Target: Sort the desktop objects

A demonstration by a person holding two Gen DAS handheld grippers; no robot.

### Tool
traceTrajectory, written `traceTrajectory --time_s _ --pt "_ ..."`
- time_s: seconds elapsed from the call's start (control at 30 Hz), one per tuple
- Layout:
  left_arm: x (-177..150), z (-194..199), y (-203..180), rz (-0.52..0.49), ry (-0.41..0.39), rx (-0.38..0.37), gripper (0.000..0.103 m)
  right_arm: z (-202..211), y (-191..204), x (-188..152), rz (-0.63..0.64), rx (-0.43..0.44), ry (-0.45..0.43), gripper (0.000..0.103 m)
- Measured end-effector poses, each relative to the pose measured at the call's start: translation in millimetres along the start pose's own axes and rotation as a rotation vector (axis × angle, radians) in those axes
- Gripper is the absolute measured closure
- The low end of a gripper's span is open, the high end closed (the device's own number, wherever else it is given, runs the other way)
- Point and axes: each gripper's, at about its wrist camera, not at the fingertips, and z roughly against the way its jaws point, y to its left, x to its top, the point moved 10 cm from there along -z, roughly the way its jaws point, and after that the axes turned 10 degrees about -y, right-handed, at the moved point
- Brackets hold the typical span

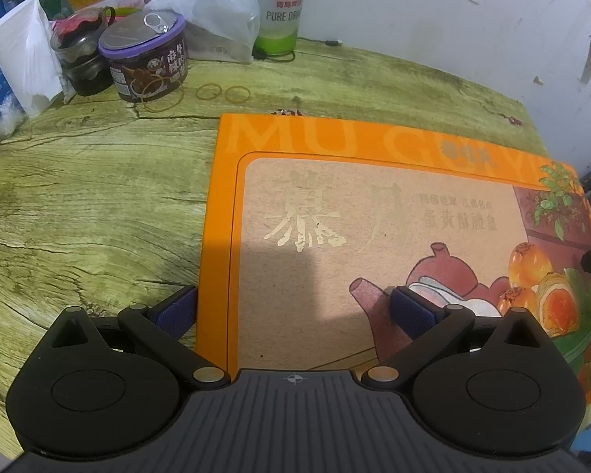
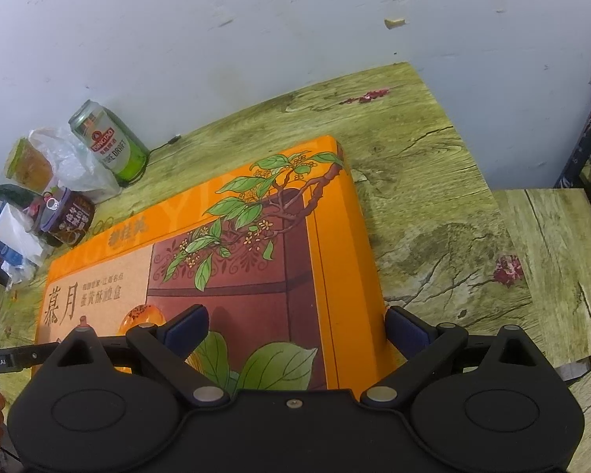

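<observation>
1. Orange gift box (image 1: 374,236) lay flat on the wood-grain surface (image 1: 78,197), taking up the near right part of it.
2. Left tongs (image 1: 293,309) were spread wide, straddling the box's left edge: one pad outside on the surface, the other above the lid. Contact with the box could not be told.
3. Right tongs (image 2: 297,329) were also spread, straddling the box's right edge, one pad above the lid, one just outside the side wall.
4. Judgement: one set of tongs at each end suited a two-handed lift or slide, as the box looked too wide for one.
5. Clutter sat well apart at the far left by the wall: beer can (image 2: 108,140), purple-lidded can (image 1: 145,59), dark jar (image 1: 80,51), plastic bag (image 1: 212,8), tissues (image 1: 23,55), rubber bands (image 1: 209,92).
6. Judgement: sorting looked early; nothing gripped yet.
</observation>
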Motion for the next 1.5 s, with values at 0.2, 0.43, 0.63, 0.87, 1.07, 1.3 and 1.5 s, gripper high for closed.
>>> traceTrajectory --time_s 0.2,0.43,0.63,0.87,1.07,1.3,1.5 --pt "-2 -1 -1 0.000 0.005 0.001 0.001 0 -1 0 0.002 -0.002 -0.003 0.006" --pt "-4 -1 -2 -0.007 0.004 0.001 0.001 1 -2 -1 0.005 -0.005 -0.005 0.006" --pt "-5 -2 -2 -0.012 0.003 0.004 0.001 1 -3 -2 0.004 -0.006 -0.007 0.006" --pt "-5 -2 -1 -0.015 -0.001 0.006 0.001 2 -6 0 -0.015 0.002 -0.008 0.006" --pt "-7 -1 -1 -0.022 -0.003 0.009 0.001 3 -8 0 -0.029 0.007 -0.011 0.006" --pt "-7 1 -5 -0.011 -0.007 -0.031 0.002 4 -8 0 -0.029 0.009 -0.012 0.007" --pt "-9 3 -13 -0.035 -0.013 -0.039 0.002 8 -7 -1 -0.029 0.014 -0.019 0.008"
